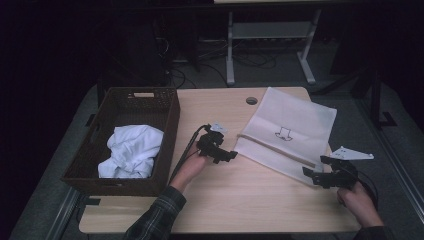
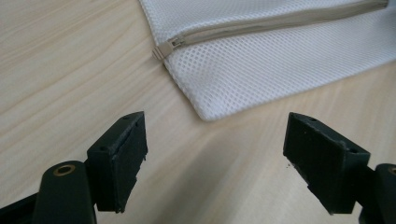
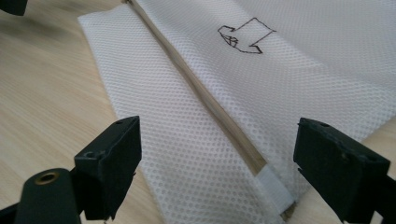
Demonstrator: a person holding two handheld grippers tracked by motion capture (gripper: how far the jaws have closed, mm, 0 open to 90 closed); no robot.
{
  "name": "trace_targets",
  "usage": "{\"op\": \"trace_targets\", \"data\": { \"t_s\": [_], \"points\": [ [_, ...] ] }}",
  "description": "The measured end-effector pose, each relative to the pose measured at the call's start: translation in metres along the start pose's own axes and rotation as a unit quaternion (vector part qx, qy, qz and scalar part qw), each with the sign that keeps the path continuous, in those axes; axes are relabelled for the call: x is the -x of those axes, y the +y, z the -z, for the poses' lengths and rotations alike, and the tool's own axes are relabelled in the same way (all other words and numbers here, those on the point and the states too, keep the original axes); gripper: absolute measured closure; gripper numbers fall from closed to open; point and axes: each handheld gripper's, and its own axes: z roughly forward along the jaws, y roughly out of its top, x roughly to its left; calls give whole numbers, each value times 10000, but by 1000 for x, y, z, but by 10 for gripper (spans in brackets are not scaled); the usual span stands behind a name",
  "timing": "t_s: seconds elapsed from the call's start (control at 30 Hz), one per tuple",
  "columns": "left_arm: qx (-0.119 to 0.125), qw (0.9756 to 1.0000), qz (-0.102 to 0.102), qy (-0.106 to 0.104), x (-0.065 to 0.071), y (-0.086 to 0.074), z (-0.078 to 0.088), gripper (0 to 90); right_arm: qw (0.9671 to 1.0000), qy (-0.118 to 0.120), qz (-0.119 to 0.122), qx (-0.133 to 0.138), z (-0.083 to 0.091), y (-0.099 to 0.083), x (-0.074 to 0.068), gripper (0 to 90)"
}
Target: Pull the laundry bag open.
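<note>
A white mesh zip bag (image 1: 287, 127) lies flat on the wooden table (image 1: 240, 195), right of centre. My left gripper (image 1: 231, 155) stands open just short of the bag's near left corner. In the left gripper view its jaws (image 2: 217, 126) are wide apart over bare wood, with the bag (image 2: 261, 60) and its zip pull (image 2: 164, 49) just ahead. My right gripper (image 1: 314, 166) is open at the bag's right end. In the right gripper view its jaws (image 3: 219, 126) straddle the bag's zip (image 3: 210, 102) without pressing it. A small outline drawing (image 3: 245, 37) marks the mesh.
A dark wicker basket (image 1: 170, 130) stands at the table's left and holds a crumpled white cloth (image 1: 131, 150). A round cable hole (image 1: 251, 100) sits near the table's far edge. Bare wood stretches along the front between the two hands.
</note>
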Motion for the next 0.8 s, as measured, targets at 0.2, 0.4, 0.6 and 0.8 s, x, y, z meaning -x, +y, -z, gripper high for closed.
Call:
{"op": "trace_targets", "data": {
  "t_s": [0.2, 0.4, 0.6, 0.8],
  "points": [
    [120, 9999, -4, -25, 10, -15, 18, 208, 9999, 97, 76, -51, 1, 2, -11, 139],
    [108, 9999, -89, 12, 20, -26, 30, 207, 9996, 183, 192, -76, 0, 3, -21, 139],
    [174, 9998, -80, 27, 28, -39, 41, 208, 9993, 264, 275, -16, -1, 6, -30, 138],
    [362, 9993, -62, 119, 35, -49, 56, 207, 9988, 337, 361, -8, -3, 9, -41, 137]
  ]
}}
